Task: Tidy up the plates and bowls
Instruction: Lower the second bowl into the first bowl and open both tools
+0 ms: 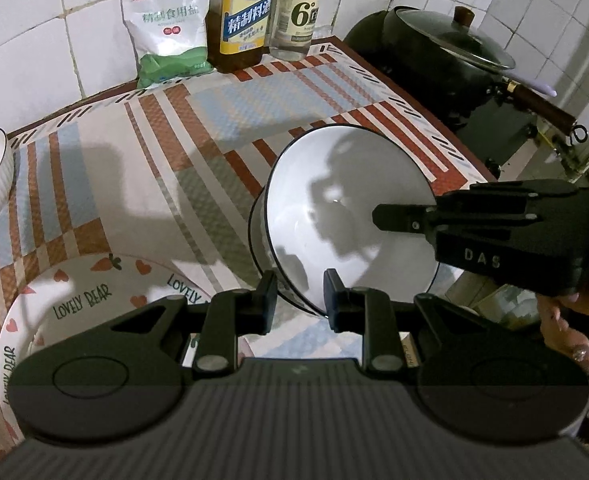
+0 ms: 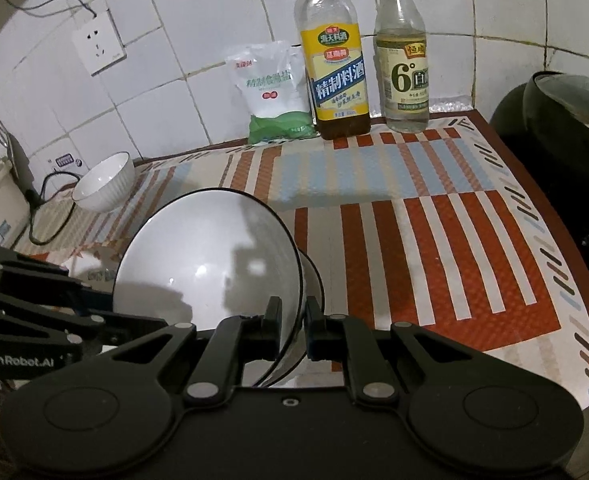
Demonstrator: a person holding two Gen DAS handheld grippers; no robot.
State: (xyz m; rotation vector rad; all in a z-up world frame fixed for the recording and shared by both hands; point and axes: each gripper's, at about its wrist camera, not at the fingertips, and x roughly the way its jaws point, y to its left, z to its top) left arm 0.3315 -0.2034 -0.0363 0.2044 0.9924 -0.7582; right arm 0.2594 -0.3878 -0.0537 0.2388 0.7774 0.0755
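Plate (image 1: 26, 320) reads "LOVELY BEAR" (twice), vinegar bottle (image 2: 404, 76) "6°", left gripper (image 2: 18, 344) "GenRobot.AI".

The right gripper (image 2: 292, 330) has its fingers closed nearly together, pinching a thin bowl rim (image 2: 290, 320) between the pads. The left gripper (image 1: 299, 300) holds its fingers slightly apart, empty, just beside the right gripper's fingertip (image 1: 390, 216).

White tiled wall (image 2: 182, 20) fills the upper frame, a socket (image 2: 99, 42) at upper left; a striped mat (image 2: 434, 200) covers the counter centre-right.
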